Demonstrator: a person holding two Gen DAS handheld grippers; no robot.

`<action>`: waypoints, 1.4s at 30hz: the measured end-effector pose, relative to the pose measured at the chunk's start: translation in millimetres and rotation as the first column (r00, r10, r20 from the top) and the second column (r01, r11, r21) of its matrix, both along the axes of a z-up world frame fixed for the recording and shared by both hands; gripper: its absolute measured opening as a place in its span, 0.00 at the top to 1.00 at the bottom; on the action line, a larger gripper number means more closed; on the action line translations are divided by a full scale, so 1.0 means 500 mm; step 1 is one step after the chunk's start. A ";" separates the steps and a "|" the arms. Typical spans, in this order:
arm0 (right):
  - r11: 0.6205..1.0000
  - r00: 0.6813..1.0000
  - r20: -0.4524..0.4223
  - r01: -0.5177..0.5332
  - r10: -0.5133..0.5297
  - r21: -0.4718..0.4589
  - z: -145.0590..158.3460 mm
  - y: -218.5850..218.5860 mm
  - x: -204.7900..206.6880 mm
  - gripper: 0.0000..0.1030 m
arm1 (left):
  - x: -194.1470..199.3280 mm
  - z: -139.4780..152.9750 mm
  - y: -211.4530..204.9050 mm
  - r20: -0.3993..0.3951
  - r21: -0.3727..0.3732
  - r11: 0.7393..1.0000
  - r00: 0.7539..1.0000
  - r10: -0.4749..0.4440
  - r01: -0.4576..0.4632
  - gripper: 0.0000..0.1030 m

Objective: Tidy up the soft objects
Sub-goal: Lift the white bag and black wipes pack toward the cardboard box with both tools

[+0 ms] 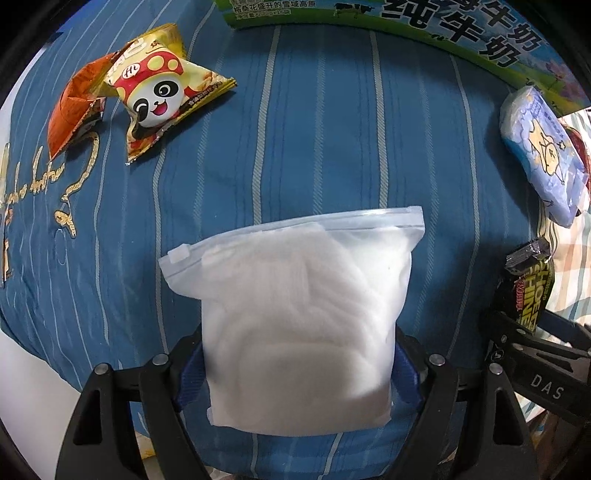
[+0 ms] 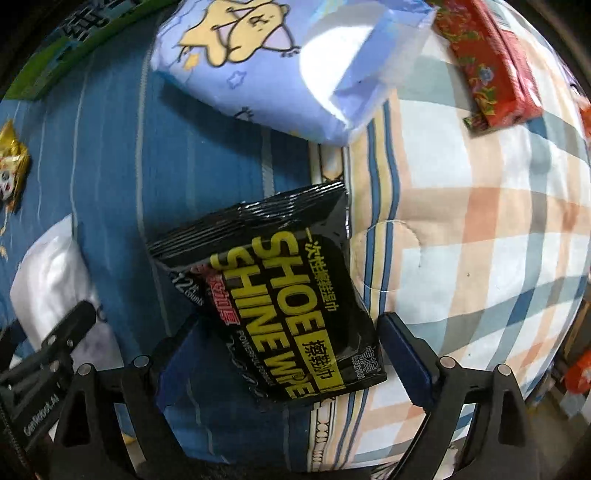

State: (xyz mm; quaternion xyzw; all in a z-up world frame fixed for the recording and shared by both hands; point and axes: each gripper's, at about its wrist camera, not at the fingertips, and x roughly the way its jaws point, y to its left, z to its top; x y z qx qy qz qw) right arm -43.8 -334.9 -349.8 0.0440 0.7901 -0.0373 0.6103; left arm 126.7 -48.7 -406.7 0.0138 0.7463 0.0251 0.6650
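A frosted zip bag (image 1: 295, 302) stuffed with white soft material hangs over the blue striped blanket (image 1: 314, 129). My left gripper (image 1: 297, 354) is shut on its lower half, one blue pad pressing each side. A black "SHOE SHINE WIPES" pack (image 2: 280, 291) lies across the seam between the blanket and a plaid quilt (image 2: 480, 221). My right gripper (image 2: 291, 350) straddles it with the jaws wide, and the right pad stands just off the pack's edge. The same pack (image 1: 528, 291) shows at the right edge of the left wrist view. The white bag (image 2: 51, 273) appears at the left of the right wrist view.
A panda snack packet (image 1: 162, 92) and an orange packet (image 1: 74, 110) lie at the far left of the blanket. A green milk carton box (image 1: 369, 22) stands along the back. A blue cartoon tissue pack (image 2: 266, 62) and a red pack (image 2: 495, 66) lie beyond the wipes.
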 end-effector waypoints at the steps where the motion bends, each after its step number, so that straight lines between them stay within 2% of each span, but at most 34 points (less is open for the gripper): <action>1: 1.000 1.000 0.009 0.016 -0.016 -0.011 0.011 -0.005 -0.006 0.10 | 0.002 -0.002 0.001 0.003 0.003 1.000 1.000 0.001 -0.001 0.21; 3: 0.999 0.999 0.024 0.026 -0.025 -0.020 0.026 -0.009 -0.023 0.17 | -0.002 -0.002 -0.001 0.012 0.008 1.000 1.000 0.005 -0.005 0.21; 5: 1.000 0.999 0.042 0.018 -0.017 -0.024 0.039 0.009 -0.030 0.29 | -0.007 0.000 -0.003 0.023 0.007 1.000 1.000 0.013 -0.013 0.22; 10: 0.999 0.998 0.048 -0.029 0.030 -0.021 0.087 0.007 -0.092 0.40 | -0.034 0.039 -0.024 0.044 0.008 1.000 0.999 0.013 -0.013 0.27; 11: 0.999 0.998 0.049 -0.038 0.039 -0.019 0.090 -0.005 -0.082 0.42 | -0.035 0.047 -0.027 0.051 0.008 1.000 0.999 0.009 -0.010 0.27; 12: 0.999 0.998 0.048 -0.043 0.044 -0.018 0.061 0.059 -0.042 0.43 | -0.038 0.055 -0.033 0.060 0.006 1.000 0.998 0.006 -0.006 0.27; 13: 0.999 0.998 0.047 -0.050 0.051 -0.017 0.072 0.066 -0.049 0.44 | -0.043 0.065 -0.041 0.071 0.005 1.000 0.997 0.000 -0.001 0.27; 17: 0.998 0.996 0.066 -0.054 0.053 0.015 0.146 0.049 -0.072 0.46 | -0.059 0.107 -0.062 0.103 0.000 1.000 0.995 -0.018 0.018 0.27; 18: 0.998 0.996 0.073 -0.052 0.050 0.020 0.172 0.086 -0.064 0.46 | -0.064 0.121 -0.068 0.114 -0.006 1.000 0.993 -0.022 0.023 0.27; 19: 0.998 0.996 0.079 -0.050 0.048 0.027 0.183 0.085 -0.025 0.46 | -0.067 0.131 -0.071 0.122 -0.009 1.000 0.992 -0.026 0.027 0.27; 21: 0.998 0.994 0.099 -0.041 0.036 0.049 0.228 0.059 -0.034 0.47 | -0.074 0.163 -0.082 0.149 -0.012 0.999 0.988 -0.035 0.038 0.27; 22: 0.998 0.994 0.108 -0.038 0.031 0.057 0.217 0.025 -0.006 0.47 | -0.077 0.180 -0.085 0.167 -0.015 0.999 0.985 -0.041 0.044 0.27; 23: 0.997 0.993 0.118 -0.036 0.029 0.061 0.230 0.014 -0.009 0.47 | -0.077 0.200 -0.090 0.187 -0.017 0.999 0.981 -0.046 0.050 0.27; 30: 0.994 0.970 0.242 -0.007 -0.020 0.110 0.429 -0.054 -0.052 0.47 | -0.072 0.346 -0.119 0.332 -0.043 0.995 0.941 -0.065 0.084 0.27; 32: 0.991 0.962 0.271 0.007 -0.043 0.131 0.479 -0.081 -0.063 0.47 | -0.022 0.377 -0.107 0.365 -0.064 0.993 0.929 -0.066 0.096 0.27; 35: 0.983 0.942 0.325 0.028 -0.086 0.179 0.592 -0.115 -0.061 0.47 | 0.023 0.437 -0.111 0.405 -0.099 0.988 0.912 -0.067 0.116 0.27; 37: 0.977 0.932 0.346 0.032 -0.105 0.210 0.643 -0.120 -0.009 0.47 | 0.060 0.472 -0.112 0.420 -0.126 0.983 0.905 -0.067 0.132 0.27; 39: 0.969 0.919 0.374 0.031 -0.124 0.245 0.710 -0.137 0.008 0.47 | 0.106 0.495 -0.106 0.434 -0.166 0.977 0.899 -0.049 0.133 0.27; 42: 0.966 0.901 0.414 0.020 -0.130 0.259 0.814 -0.191 0.015 0.47 | 0.192 0.524 -0.110 0.450 -0.183 0.973 0.892 -0.042 0.138 0.27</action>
